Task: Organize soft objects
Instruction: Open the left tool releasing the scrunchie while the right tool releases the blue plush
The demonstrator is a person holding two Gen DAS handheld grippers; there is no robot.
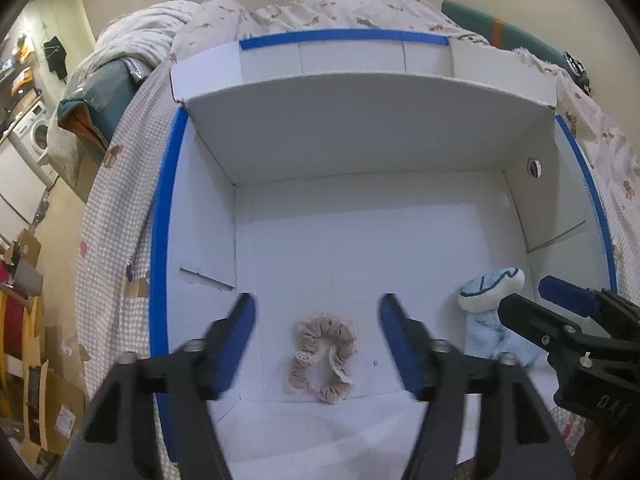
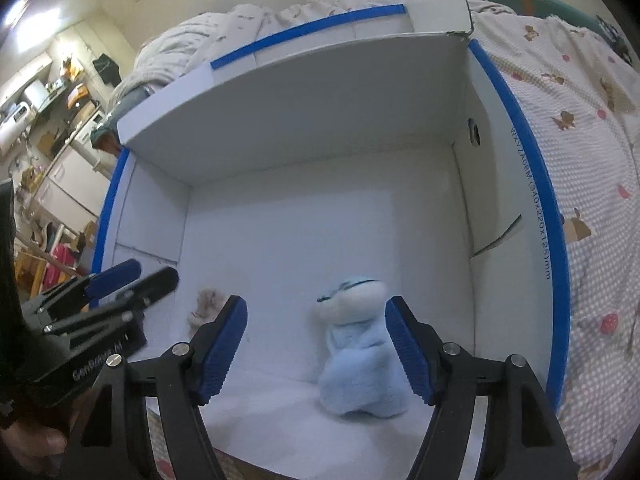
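Note:
A beige lace scrunchie (image 1: pixel 323 356) lies on the floor of a white cardboard box (image 1: pixel 360 136) with blue-taped flaps. My left gripper (image 1: pixel 318 320) is open just above it, one finger on each side, not touching. A light blue plush toy (image 2: pixel 360 352) sits in the box to the right of the scrunchie; it also shows in the left wrist view (image 1: pixel 486 300). My right gripper (image 2: pixel 316 332) is open over the plush, whose body lies close to the right finger. The scrunchie (image 2: pixel 206 306) shows partly behind the right gripper's left finger.
The box stands on a bed with a checked, bear-print cover (image 2: pixel 592 160). A rumpled duvet (image 1: pixel 320 4) lies beyond the box. To the left, the room holds a washing machine (image 1: pixel 34 136) and cardboard boxes (image 1: pixel 48 392).

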